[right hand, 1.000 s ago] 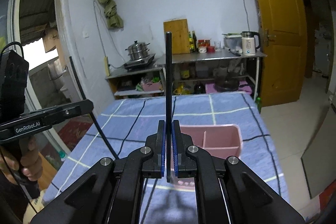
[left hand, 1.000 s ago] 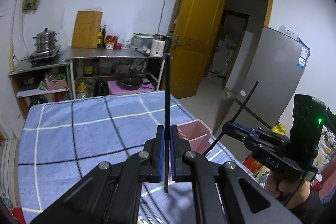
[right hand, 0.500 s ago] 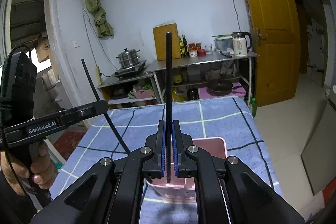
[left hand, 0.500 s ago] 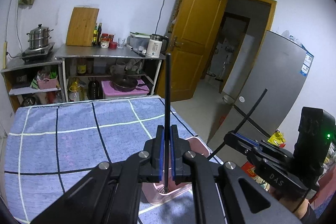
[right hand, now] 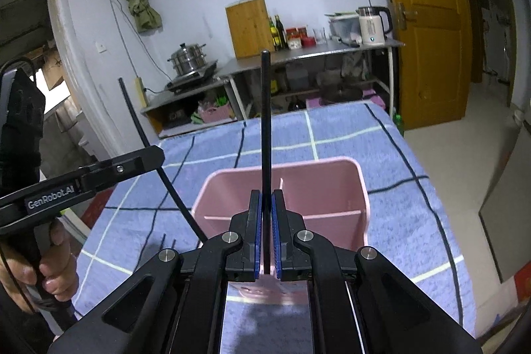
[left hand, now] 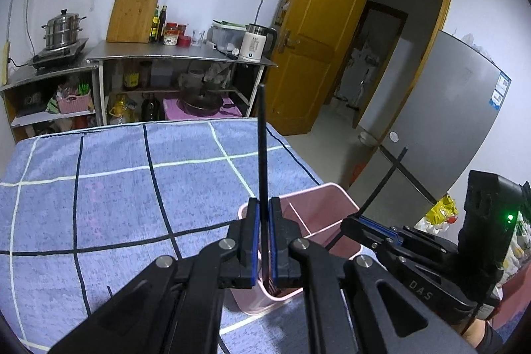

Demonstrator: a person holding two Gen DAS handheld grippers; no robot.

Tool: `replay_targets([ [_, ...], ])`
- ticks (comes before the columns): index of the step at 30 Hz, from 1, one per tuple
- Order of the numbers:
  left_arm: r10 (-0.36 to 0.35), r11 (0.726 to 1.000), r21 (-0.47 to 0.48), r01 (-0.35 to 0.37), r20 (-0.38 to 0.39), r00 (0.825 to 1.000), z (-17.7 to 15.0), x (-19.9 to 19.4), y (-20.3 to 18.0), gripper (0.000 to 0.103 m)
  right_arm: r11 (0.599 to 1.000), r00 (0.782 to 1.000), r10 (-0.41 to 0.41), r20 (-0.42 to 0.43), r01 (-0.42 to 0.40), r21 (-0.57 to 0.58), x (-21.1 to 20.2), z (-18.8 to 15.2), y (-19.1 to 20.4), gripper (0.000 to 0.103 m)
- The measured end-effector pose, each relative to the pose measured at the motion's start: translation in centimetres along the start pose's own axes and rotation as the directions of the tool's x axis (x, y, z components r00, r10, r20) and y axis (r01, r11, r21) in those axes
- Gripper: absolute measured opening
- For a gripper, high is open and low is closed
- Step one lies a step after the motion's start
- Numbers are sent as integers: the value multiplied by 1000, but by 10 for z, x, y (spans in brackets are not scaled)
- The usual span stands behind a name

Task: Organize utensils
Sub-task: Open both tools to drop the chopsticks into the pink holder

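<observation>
Chopsticks (left hand: 262,148): two; tongs (left hand: 262,241): two.

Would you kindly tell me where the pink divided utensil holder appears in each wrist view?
Left wrist: pink utensil holder sits lower centre-right, partly behind the left tongs.
Right wrist: holder sits centre, just beyond the right tongs.
Shared landmark: white kettle on the steel counter.

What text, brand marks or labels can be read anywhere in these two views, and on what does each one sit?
"GenRobot.AI": on the side of the left gripper body, seen from the right wrist.
"DAS": on the right gripper arm, seen from the left wrist.
Blue sticker on the fridge: print too small to read.
Bottle and jar labels on the counter: too blurred to read.
</observation>
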State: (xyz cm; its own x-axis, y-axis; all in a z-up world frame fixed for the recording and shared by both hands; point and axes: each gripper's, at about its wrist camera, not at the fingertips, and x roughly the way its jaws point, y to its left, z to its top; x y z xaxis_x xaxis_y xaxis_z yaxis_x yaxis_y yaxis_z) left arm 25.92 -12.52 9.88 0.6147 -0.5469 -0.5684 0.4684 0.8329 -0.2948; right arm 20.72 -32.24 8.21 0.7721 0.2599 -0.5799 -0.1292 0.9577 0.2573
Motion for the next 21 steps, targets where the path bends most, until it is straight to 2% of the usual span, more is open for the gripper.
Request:
replay_targets([
  [6,8,1000,18,-8,-2,1000,-4,-2,-2,7,1000,1000,-25,-8,26,6,-1,-1,-3,7],
  [8,6,1000,20,-6,5,1000,-5,-5,-3,12,999,999,-34,-6,34,7,-3,-1,-3,12],
  [9,8,1000,22,-8,9,1000,-5,-7,-4,18,999,999,-41,-6,41,8,-5,-1,-3,16],
  [12,5,1000,22,-6,23,1000,-4,-14,-4,26,999,999,-43,3,43,9,-11,-1,-3,18],
  [16,6,1000,7,-6,48,999,-6,-29,-1,28,999,999,-46,20,46,20,-22,-1,-2,23],
  [21,21,1000,-7,-21,82,996,-17,-54,6,33,999,998,-47,44,45,30,-37,-6,0,23],
])
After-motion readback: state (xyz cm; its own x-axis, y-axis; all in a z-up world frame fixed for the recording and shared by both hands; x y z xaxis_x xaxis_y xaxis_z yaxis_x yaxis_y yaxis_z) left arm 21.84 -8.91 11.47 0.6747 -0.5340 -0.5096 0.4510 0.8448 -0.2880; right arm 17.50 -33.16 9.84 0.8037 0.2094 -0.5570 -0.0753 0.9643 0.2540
